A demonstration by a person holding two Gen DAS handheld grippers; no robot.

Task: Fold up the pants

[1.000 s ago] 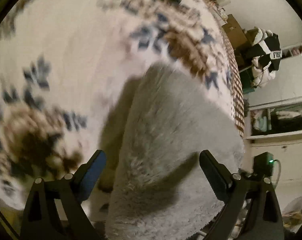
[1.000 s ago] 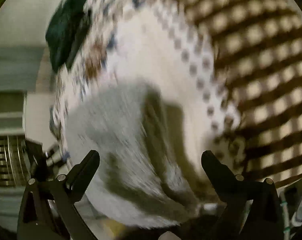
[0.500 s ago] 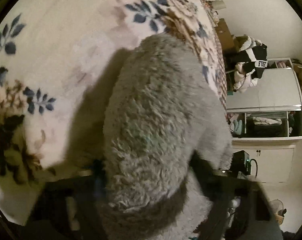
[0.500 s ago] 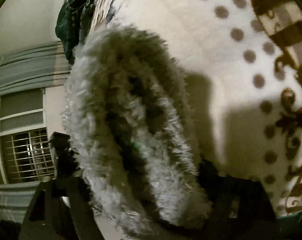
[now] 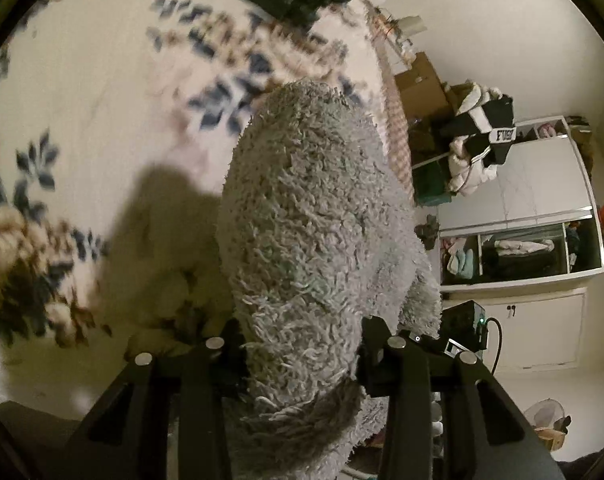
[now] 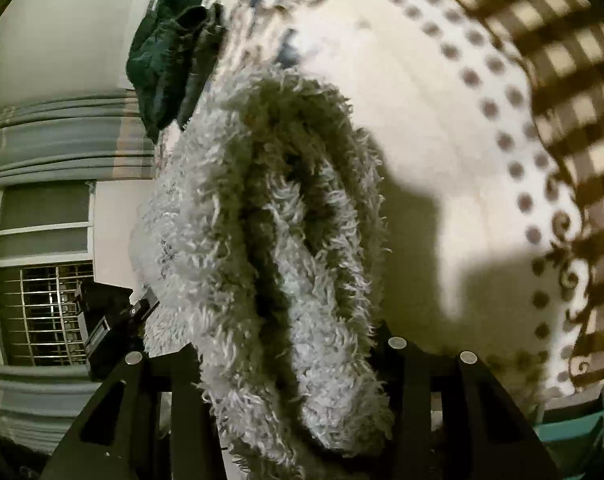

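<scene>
Whereas both grippers stood wide open over the garment a second ago, each now has its fingers closed narrow on a thick bundle of the fluffy grey pants (image 5: 313, 232), so the grasp is made and the fold can proceed.

Bed: the floral blanket (image 5: 102, 100) lies beneath and behind the garment in the left wrist view; its dotted and checked border (image 6: 521, 128) shows in the right wrist view. A dark green garment (image 6: 166, 44) sits at the far edge of the bed, well apart from the work.

Pants: bunched in several layers, the stacked edges visible from the right wrist (image 6: 286, 240). Motion blur on the blanket suggests the fabric is being lifted or carried; whether the far end rests on the bed cannot be told.

Left gripper (image 5: 302, 344): pointing forward along the bed, fabric filling the gap between its fingers and spilling over them.

Right gripper (image 6: 286, 356): same attitude, clamped on the layered end.

Judgement: the carrying stage of a fold is under way; both holds appear deep enough to keep the layers.
</scene>
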